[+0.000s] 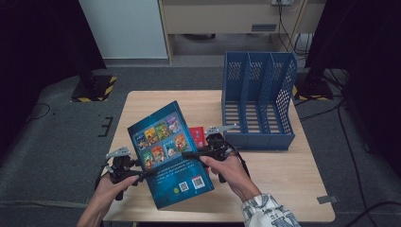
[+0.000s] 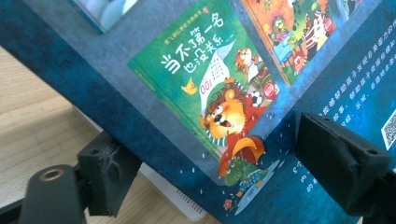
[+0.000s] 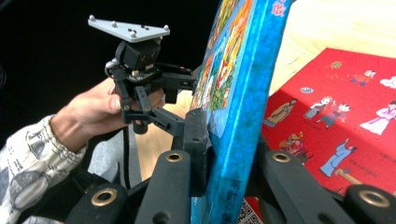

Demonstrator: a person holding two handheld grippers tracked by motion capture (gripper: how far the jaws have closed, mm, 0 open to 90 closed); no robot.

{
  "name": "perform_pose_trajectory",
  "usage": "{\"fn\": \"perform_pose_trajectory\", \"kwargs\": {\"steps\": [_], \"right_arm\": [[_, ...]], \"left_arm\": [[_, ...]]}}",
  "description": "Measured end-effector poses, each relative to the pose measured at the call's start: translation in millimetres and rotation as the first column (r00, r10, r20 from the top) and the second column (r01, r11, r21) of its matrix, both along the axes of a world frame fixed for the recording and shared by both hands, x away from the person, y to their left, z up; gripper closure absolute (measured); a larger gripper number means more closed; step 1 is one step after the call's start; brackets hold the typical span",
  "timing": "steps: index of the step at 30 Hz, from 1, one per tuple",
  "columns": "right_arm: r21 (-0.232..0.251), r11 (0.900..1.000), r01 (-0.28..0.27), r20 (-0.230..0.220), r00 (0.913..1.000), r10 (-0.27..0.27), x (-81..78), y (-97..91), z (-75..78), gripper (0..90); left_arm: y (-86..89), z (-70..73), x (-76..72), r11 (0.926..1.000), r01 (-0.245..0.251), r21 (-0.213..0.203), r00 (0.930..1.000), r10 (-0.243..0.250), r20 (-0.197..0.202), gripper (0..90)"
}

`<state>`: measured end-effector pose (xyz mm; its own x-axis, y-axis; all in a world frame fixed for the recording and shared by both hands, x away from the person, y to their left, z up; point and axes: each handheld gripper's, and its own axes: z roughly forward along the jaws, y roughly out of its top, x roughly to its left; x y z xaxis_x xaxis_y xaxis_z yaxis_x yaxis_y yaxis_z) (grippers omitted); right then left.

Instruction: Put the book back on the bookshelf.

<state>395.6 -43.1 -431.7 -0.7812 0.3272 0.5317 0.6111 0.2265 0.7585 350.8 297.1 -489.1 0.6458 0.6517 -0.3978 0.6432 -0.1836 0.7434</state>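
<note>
A blue picture book (image 1: 170,156) with small cover pictures on its back is held tilted above the wooden table (image 1: 283,179). My right gripper (image 1: 185,154) is shut on its right edge; in the right gripper view the pads (image 3: 196,140) press both faces of the book (image 3: 238,93). My left gripper (image 1: 146,172) reaches in at the book's lower left edge. In the left gripper view its jaws (image 2: 224,170) stand wide, one pad under the book (image 2: 210,93) and one over the cover, with no pressing visible. The left gripper (image 3: 189,105) is seen beyond the book.
A red picture book (image 1: 197,136) lies flat on the table under the raised one, also seen as the red book (image 3: 336,121). A blue three-slot file rack (image 1: 257,101) stands at the table's back right. Dark stands and cables flank the table.
</note>
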Motion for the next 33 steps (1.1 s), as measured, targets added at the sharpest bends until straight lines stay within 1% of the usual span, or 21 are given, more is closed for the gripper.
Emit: {"fn": "perform_pose_trajectory", "kwargs": {"steps": [3, 5, 8, 10, 11, 16, 18, 19, 21, 25, 29, 30, 31, 32, 33], "right_arm": [[-0.019, 0.9997, -0.018, 0.023, 0.9996, 0.018, 0.0, -0.2, 4.1, 77.5], [-0.028, 0.9992, -0.027, 0.033, 0.9991, 0.028, 0.4, -0.7, 6.8, 76.9], [-0.057, 0.9978, -0.036, 0.049, 0.9981, 0.039, 1.6, -2.8, 9.0, 74.9], [-0.079, 0.996, -0.042, 0.058, 0.9972, 0.047, 2.5, -4.8, 8.9, 73.7], [-0.084, 0.9955, -0.043, 0.056, 0.9973, 0.048, 2.4, -5.6, 8.8, 73.1], [-0.12, 0.9915, -0.052, 0.071, 0.9957, 0.06, 3.9, -8.4, 7.8, 70.2], [-0.136, 0.9892, -0.055, 0.082, 0.9945, 0.066, 3.6, -7.4, 7.5, 69.0], [-0.139, 0.9886, -0.058, 0.08, 0.9944, 0.069, 3.3, -6.3, 7.4, 69.2], [-0.128, 0.9893, -0.069, 0.086, 0.9931, 0.08, 2.6, -5.1, 8.0, 70.2], [-0.113, 0.991, -0.072, 0.081, 0.9934, 0.081, 2.7, -4.1, 8.4, 71.6], [-0.086, 0.9928, -0.083, 0.054, 0.9947, 0.088, 2.9, -5.1, 10.5, 75.1], [-0.08, 0.9927, -0.09, 0.054, 0.9941, 0.094, 3.1, -5.3, 11.2, 76.9], [-0.058, 0.9933, -0.1, 0.036, 0.9941, 0.102, 3.0, -6.1, 12.2, 78.5], [-0.042, 0.9935, -0.106, 0.032, 0.9937, 0.107, 2.4, -6.6, 13.6, 79.1], [-0.038, 0.9933, -0.109, 0.039, 0.9931, 0.111, 1.6, -6.7, 15.7, 79.5]], "left_arm": [[-0.1, 4.8, -0.2, 0.9998, 0.007, 0.019, 1.0, -0.007, 0.006, 17.6], [0.2, 7.6, -0.4, 0.9997, 0.007, 0.022, 0.9999, -0.007, 0.012, 19.9], [0.5, 11.1, -1.4, 0.9996, 0.009, 0.027, 0.9995, -0.01, 0.029, 24.3], [0.2, 13.2, -2.0, 0.9993, 0.016, 0.034, 0.999, -0.018, 0.041, 26.9], [-0.1, 14.2, -2.4, 0.9992, 0.019, 0.035, 0.9988, -0.02, 0.045, 28.0], [-1.7, 18.7, -3.2, 0.9987, 0.021, 0.047, 0.9982, -0.023, 0.055, 32.1], [-3.4, 20.9, -3.9, 0.999, 0.024, 0.038, 0.9972, -0.027, 0.07, 34.3], [-4.7, 22.5, -4.1, 0.9988, 0.025, 0.041, 0.9968, -0.028, 0.075, 34.8], [-6.9, 25.0, -4.7, 0.9985, 0.029, 0.047, 0.996, -0.033, 0.083, 35.0], [-7.7, 26.7, -5.4, 0.9992, 0.021, 0.034, 0.9965, -0.024, 0.08, 35.9], [-6.9, 31.9, -7.4, 0.9994, 0.028, 0.02, 0.9965, -0.029, 0.079, 35.8], [-6.6, 33.3, -8.1, 0.9995, 0.029, 0.013, 0.9962, -0.03, 0.081, 35.8], [-6.0, 35.1, -8.4, 0.9996, 0.029, 0.005, 0.9962, -0.029, 0.082, 35.8], [-5.9, 37.4, -8.9, 0.9996, 0.028, 0.001, 0.9958, -0.028, 0.087, 35.8], [-5.9, 39.9, -9.4, 0.9996, 0.027, -0.001, 0.9952, -0.027, 0.095, 35.8]]}}
